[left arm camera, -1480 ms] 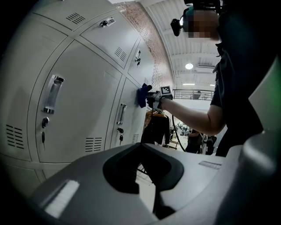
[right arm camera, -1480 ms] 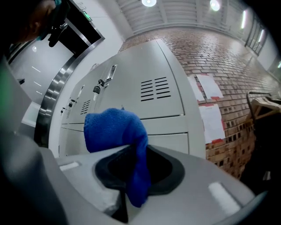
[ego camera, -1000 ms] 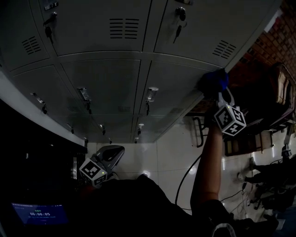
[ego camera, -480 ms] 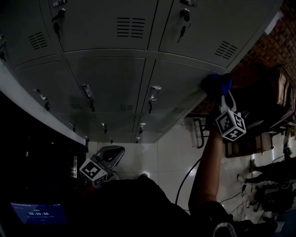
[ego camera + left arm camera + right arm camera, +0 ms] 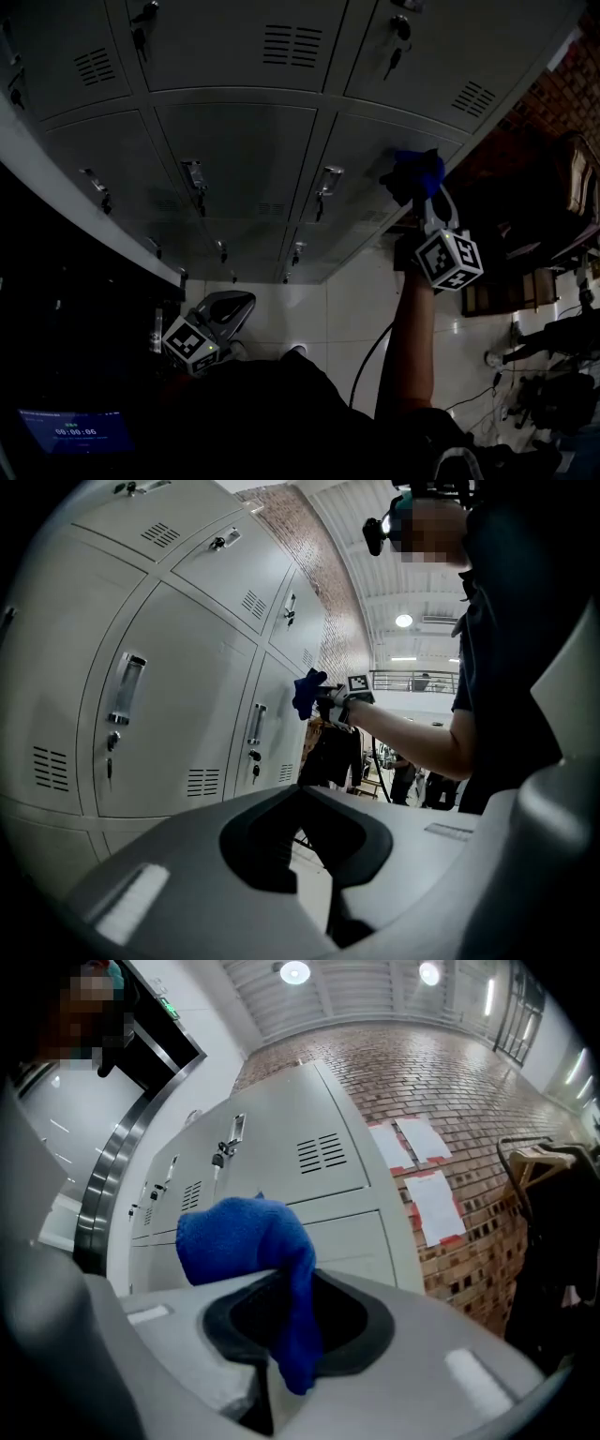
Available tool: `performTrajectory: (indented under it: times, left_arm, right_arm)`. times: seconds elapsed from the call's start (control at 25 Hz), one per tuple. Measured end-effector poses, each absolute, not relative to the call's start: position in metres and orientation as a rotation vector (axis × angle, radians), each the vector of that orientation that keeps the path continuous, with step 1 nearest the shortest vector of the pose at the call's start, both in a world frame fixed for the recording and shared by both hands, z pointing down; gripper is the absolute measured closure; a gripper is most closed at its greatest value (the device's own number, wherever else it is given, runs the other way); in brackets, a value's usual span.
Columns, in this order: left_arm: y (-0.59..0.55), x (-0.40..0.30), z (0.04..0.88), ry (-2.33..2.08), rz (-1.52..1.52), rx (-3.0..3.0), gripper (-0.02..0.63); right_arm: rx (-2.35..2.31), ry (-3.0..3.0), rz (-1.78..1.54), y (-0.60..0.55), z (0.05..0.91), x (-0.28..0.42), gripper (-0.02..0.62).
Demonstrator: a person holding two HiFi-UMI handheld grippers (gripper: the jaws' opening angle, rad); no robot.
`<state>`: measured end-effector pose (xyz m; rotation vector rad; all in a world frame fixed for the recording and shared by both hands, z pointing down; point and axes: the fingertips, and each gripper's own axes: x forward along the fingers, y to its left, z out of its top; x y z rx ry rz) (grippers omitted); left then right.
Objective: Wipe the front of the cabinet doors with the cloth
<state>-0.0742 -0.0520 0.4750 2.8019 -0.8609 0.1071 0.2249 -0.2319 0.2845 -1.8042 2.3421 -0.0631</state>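
A bank of grey metal cabinet doors [image 5: 234,141] with handles, keys and vent slots fills the head view. My right gripper [image 5: 424,202] is raised against the right-hand door [image 5: 375,159] and is shut on a blue cloth [image 5: 412,173], which is bunched and pressed to the door's right part. In the right gripper view the blue cloth [image 5: 246,1241] hangs out of the jaws in front of the cabinet doors [image 5: 319,1194]. My left gripper [image 5: 220,319] is held low near the body, shut and empty. From the left gripper view the cloth [image 5: 307,692] shows against the doors [image 5: 169,714].
A brick wall [image 5: 441,1110] with paper sheets stands right of the cabinet. Chairs and furniture [image 5: 553,216] sit on the white tiled floor [image 5: 309,319] at right, with a black cable [image 5: 370,361] across it. A screen [image 5: 80,431] glows at lower left. A clothes rack [image 5: 328,752] stands beyond the cabinet.
My right gripper has slid the blue cloth leftward across the right-hand door, away from its right edge. The left gripper has stayed low and still.
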Motion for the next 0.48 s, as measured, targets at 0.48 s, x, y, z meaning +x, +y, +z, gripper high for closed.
performTrajectory:
  times: [0.48]
  left_arm:
    - [-0.038, -0.118, 0.481, -0.98, 0.105, 2.75, 0.606]
  right_arm:
    - [-1.578, 2.579, -0.11, -0.253, 0.311, 0.101, 0.526]
